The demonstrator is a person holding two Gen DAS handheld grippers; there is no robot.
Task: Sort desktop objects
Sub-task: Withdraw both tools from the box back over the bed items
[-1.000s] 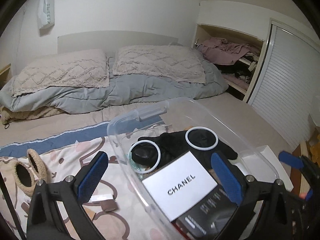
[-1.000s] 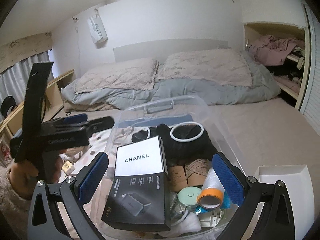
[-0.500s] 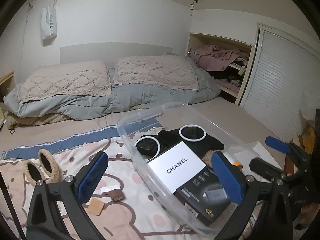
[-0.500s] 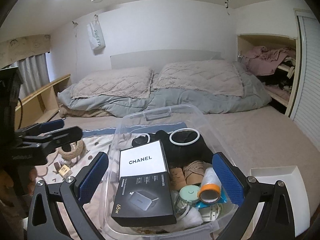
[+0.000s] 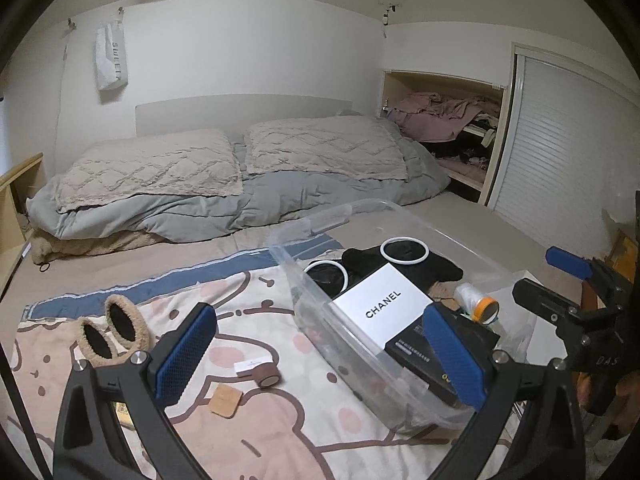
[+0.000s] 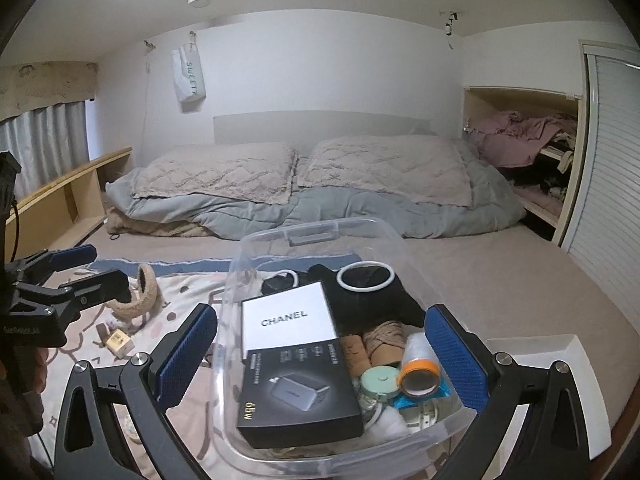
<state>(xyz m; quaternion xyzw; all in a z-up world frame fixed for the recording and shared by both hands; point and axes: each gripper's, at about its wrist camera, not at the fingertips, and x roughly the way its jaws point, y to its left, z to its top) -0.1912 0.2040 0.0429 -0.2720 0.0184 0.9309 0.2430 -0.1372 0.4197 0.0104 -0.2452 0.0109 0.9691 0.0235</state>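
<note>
"CHANEL" on white box (image 6: 289,316), "65w" on black charger box (image 6: 298,396), "SWEETY" on hanging bag (image 6: 189,74)

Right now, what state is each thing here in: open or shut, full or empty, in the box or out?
Clear plastic storage bin: lidless, packed with items.
White Chanel box: closed, lying in the bin.
Black charger box: closed, in the bin.
Brown tape roll: outside, on the blanket.
White tray: empty.
Left gripper: jaws open, holding nothing.
Right gripper: jaws open, holding nothing.

The right gripper (image 6: 320,356), jaws spread wide and empty, hangs over the clear bin (image 6: 256,256) holding a white box (image 6: 288,316).
</note>
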